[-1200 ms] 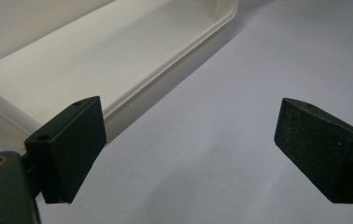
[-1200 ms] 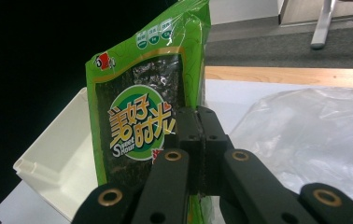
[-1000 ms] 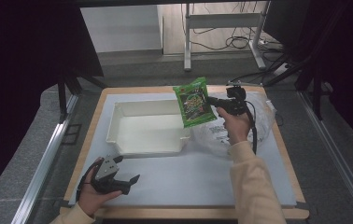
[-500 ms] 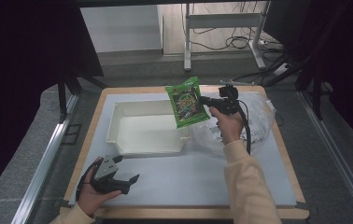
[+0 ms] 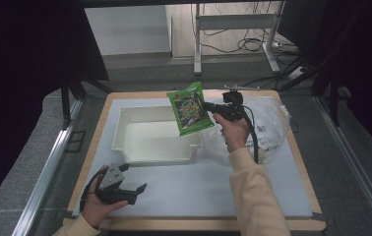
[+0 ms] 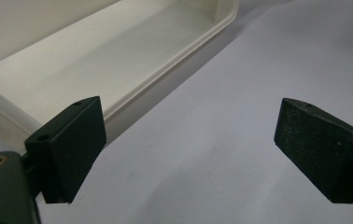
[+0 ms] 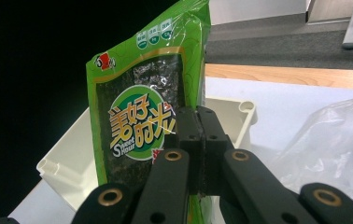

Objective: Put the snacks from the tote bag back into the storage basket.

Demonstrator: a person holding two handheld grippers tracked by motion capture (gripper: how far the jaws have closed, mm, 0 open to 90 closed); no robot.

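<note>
Right tool (image 5: 207, 106) clamped on green snack pack (image 5: 190, 108) – above white bin (image 5: 154, 153)

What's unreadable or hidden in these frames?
- Green snack packet: its lower edge in the right gripper view, behind the right gripper, which is shut on it.
- White bin: far end cut off by the frame edge in the left gripper view.
- Clear plastic bag: contents too blurred to tell in the high view, partly behind the person's hand.
- Left gripper, open: its body lies below the frame.
</note>
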